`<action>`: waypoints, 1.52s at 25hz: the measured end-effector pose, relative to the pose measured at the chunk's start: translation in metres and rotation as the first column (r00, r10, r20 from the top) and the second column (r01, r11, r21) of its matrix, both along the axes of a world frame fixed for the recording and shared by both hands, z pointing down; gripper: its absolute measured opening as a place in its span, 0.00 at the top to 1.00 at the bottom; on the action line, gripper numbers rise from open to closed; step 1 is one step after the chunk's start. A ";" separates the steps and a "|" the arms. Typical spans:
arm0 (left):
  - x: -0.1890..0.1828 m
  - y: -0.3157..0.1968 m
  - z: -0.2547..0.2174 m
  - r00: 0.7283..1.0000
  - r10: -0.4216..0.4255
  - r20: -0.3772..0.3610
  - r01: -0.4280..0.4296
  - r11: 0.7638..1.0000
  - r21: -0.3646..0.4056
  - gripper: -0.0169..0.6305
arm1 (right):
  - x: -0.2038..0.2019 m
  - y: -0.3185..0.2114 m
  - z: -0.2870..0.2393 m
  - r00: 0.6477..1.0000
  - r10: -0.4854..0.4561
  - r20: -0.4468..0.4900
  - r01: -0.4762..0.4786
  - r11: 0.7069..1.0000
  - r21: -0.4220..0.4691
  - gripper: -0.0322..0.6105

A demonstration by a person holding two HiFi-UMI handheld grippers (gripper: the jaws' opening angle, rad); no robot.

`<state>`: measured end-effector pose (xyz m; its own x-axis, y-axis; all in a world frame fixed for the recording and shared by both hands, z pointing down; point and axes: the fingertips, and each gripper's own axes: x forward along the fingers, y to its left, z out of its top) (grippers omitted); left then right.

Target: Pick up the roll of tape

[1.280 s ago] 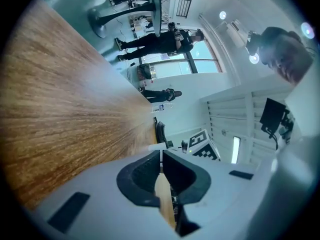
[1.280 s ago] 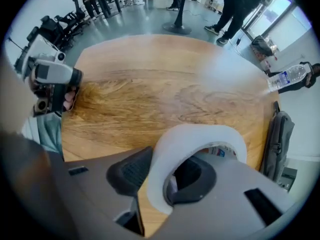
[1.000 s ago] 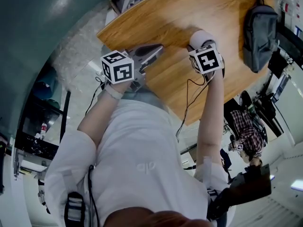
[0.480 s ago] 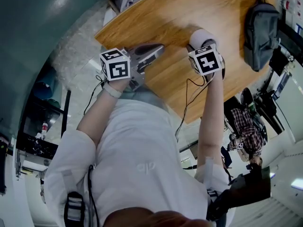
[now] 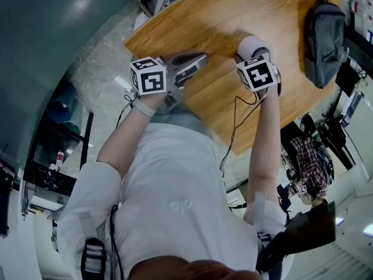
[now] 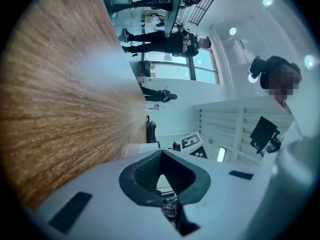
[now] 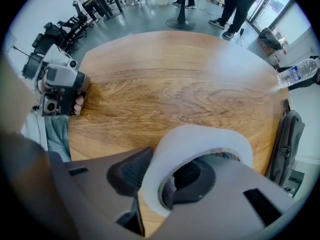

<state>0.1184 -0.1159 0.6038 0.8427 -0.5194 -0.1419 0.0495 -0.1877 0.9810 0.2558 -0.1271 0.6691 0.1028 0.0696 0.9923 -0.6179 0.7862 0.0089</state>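
Right gripper (image 7: 157,181) clamped on the roll of tape (image 7: 200,139) wall above the table (image 7: 165,84), grasp done, unclear if lifted clear yet; left gripper (image 6: 162,176) closed, empty, at the table's edge.

Grained wood table (image 7: 165,84), slight sheen; matt white roll of tape (image 7: 200,136); grey cloth backpack (image 5: 322,34).

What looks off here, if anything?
Nothing stands out. Right gripper holds the tape by its wall, one finger through the core, over the table. Left gripper is shut, empty.
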 end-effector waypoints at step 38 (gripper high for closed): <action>0.038 -0.025 -0.093 0.834 -0.047 0.549 -0.021 0.993 0.117 0.96 | -0.029 -0.045 -0.038 0.778 0.121 0.616 -0.201 0.978 0.062 0.77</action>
<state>0.1568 -0.1405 0.5109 0.7923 -0.5396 0.2847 -0.4951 -0.2958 0.8169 0.2266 -0.1716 0.6309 -0.5242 -0.0898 0.8468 -0.6440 0.6924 -0.3252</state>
